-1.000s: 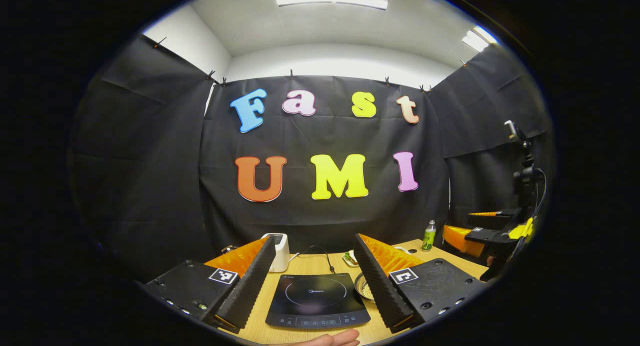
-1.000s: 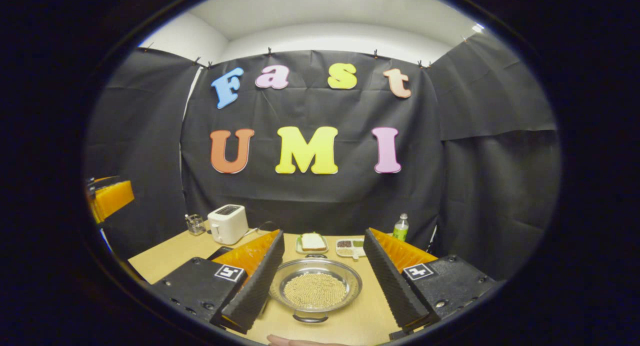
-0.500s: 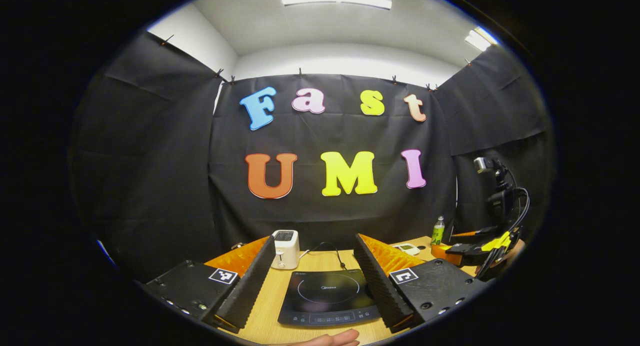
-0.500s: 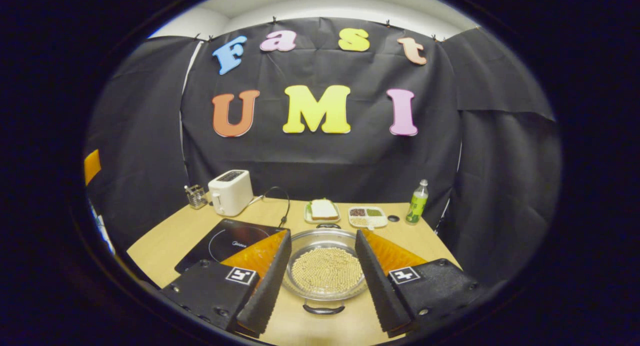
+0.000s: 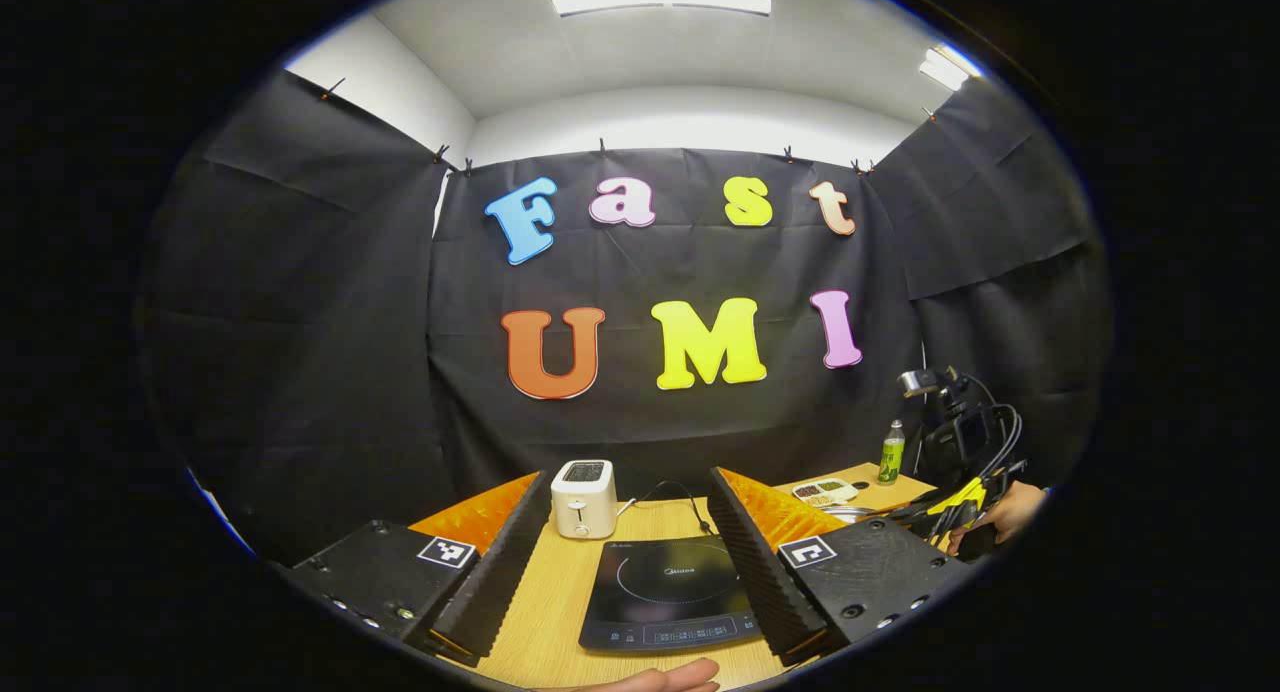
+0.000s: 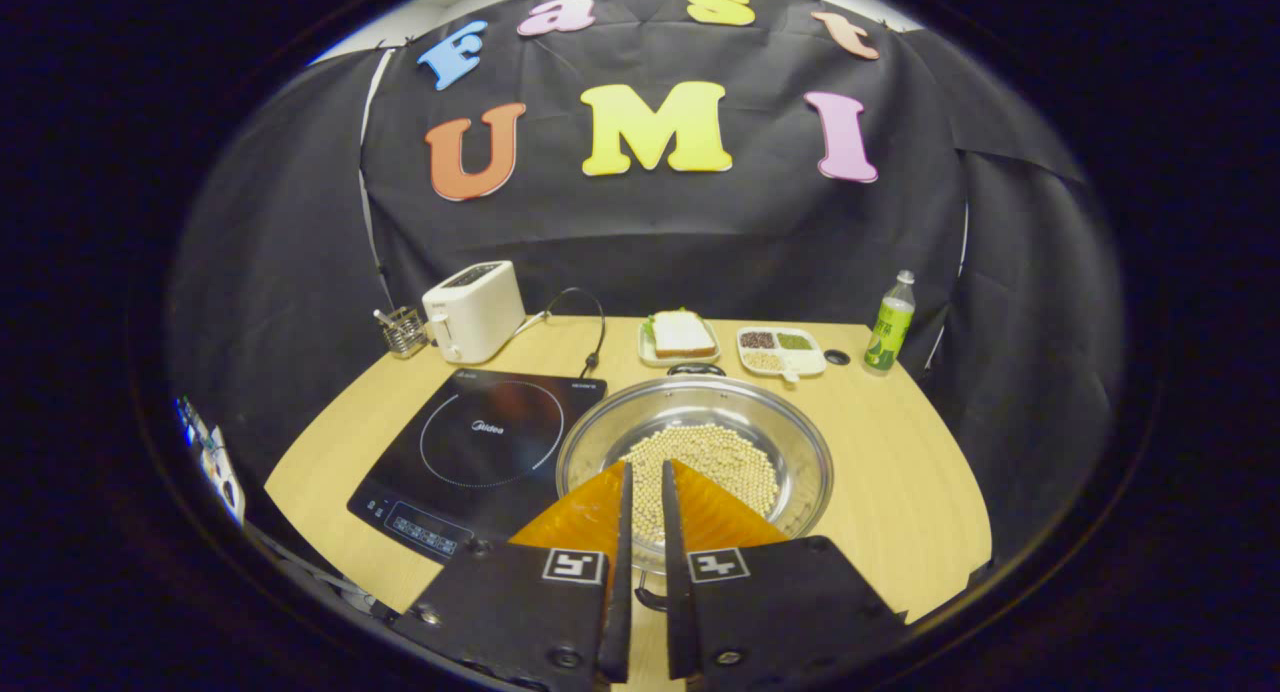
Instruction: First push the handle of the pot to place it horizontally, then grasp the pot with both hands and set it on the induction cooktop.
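Observation:
A steel pot (image 6: 600,440) full of pale beans stands on the wooden table, just right of the black induction cooktop (image 6: 490,437). One pot handle (image 6: 697,369) points to the far side, the other handle (image 6: 650,602) sits near me under the fingers. My right gripper (image 6: 646,465) hovers over the pot's near side, shut, with only a thin slit between its fingers and nothing held. My left gripper (image 5: 630,482) is open above the cooktop (image 5: 670,592), fingers spread wide. From there the right gripper (image 5: 960,502) and its hand (image 5: 1010,507) show at the right.
Behind the cooktop stand a white toaster (image 6: 472,310) with its cord and a small cup (image 6: 403,330). A sandwich plate (image 6: 680,334), a divided snack tray (image 6: 780,350), a cap (image 6: 837,357) and a green bottle (image 6: 890,322) line the back. A hand (image 5: 660,677) shows below.
The right gripper's fingers went from wide open to shut, and it tipped downward over the pot. The left gripper drifted slightly, so the cooktop now sits further right between its fingers.

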`<state>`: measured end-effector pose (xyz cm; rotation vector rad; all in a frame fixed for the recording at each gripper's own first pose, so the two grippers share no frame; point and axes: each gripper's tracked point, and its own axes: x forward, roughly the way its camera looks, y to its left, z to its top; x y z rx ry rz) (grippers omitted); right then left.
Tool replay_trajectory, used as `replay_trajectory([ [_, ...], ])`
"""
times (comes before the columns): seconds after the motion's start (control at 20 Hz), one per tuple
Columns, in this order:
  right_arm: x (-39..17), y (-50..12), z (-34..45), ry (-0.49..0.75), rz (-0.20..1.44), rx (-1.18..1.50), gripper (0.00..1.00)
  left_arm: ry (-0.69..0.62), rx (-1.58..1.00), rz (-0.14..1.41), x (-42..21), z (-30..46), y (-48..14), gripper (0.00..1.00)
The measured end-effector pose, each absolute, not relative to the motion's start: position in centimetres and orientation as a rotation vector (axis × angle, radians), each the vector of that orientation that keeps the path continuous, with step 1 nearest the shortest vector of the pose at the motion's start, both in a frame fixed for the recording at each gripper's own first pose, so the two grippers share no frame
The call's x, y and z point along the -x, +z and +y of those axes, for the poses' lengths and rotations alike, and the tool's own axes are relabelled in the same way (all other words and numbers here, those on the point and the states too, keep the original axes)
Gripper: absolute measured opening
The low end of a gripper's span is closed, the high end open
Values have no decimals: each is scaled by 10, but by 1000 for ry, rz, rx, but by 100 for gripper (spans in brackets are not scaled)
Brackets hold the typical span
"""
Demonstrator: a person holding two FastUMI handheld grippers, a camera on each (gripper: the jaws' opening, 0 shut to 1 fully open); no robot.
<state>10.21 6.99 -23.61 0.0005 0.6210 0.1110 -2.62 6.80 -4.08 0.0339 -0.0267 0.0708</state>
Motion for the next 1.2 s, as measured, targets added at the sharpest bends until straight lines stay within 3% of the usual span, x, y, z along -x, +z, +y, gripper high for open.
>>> replay_trajectory([
  [0.05, -101, -245, 69, 115, 657, -4, 5, 67, -34, -28, 26, 66, -42, 94],
  [0.1, -99, -261, 73, 128, 696, -10, 4, 62, -35, -28, 28, 64, -44, 94],
  [0.6, -61, -332, 115, 268, 966, -130, 4, 42, -50, -41, 32, 56, -42, 97],
  [0.65, -58, -336, 114, 271, 979, -133, 0, 40, -51, -39, 33, 55, -41, 96],
  [1.2, -43, -362, 68, 228, 1047, -122, 4, 47, -11, -35, 32, 49, -32, 97],
])
